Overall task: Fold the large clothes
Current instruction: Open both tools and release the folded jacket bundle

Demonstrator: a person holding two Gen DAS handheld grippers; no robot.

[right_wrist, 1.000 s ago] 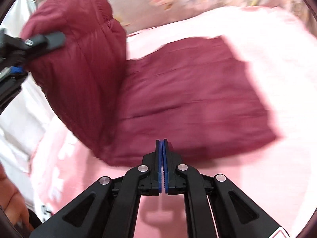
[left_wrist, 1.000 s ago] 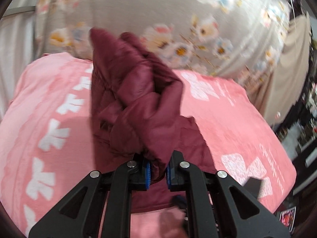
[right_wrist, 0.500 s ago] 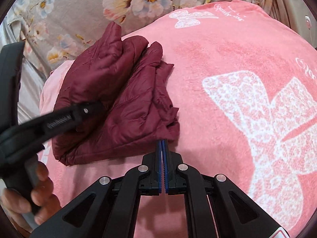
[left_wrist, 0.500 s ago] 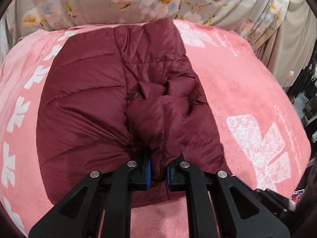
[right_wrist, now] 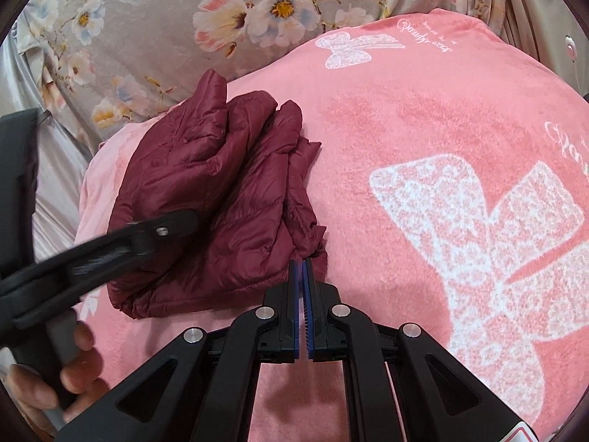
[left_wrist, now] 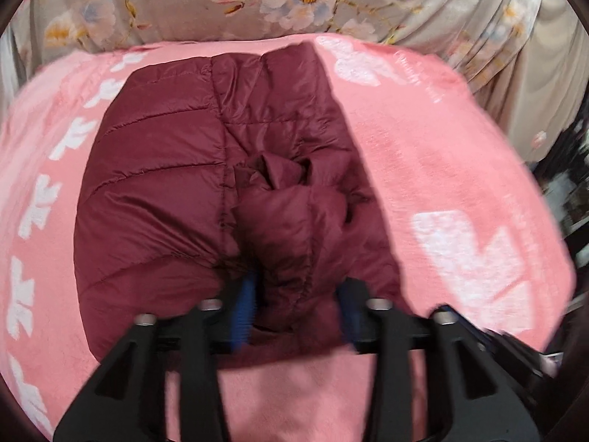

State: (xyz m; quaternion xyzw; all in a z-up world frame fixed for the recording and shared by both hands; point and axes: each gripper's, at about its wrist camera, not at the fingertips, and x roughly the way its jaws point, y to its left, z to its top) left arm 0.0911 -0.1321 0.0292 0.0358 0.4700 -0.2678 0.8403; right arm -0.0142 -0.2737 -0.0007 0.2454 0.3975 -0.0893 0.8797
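A maroon quilted puffer jacket (left_wrist: 165, 199) lies folded on the pink blanket (left_wrist: 460, 169); it also shows in the right wrist view (right_wrist: 206, 199). My left gripper (left_wrist: 296, 305) is open, its blue pads either side of a bunched fold of the jacket at the near edge. In the right wrist view one left finger (right_wrist: 154, 232) lies over the jacket. My right gripper (right_wrist: 304, 294) is shut and empty, its tips at the jacket's near right corner.
The pink blanket (right_wrist: 441, 147) with white bow prints covers the bed. A grey floral sheet (right_wrist: 184, 18) hangs behind it. A hand (right_wrist: 55, 375) holds the left gripper's handle. Dark clutter (left_wrist: 567, 184) stands past the bed's right edge.
The left gripper laid the lifted jacket part down onto the rest, then opened its jaws off the fold. The right gripper stayed shut near the jacket's corner.
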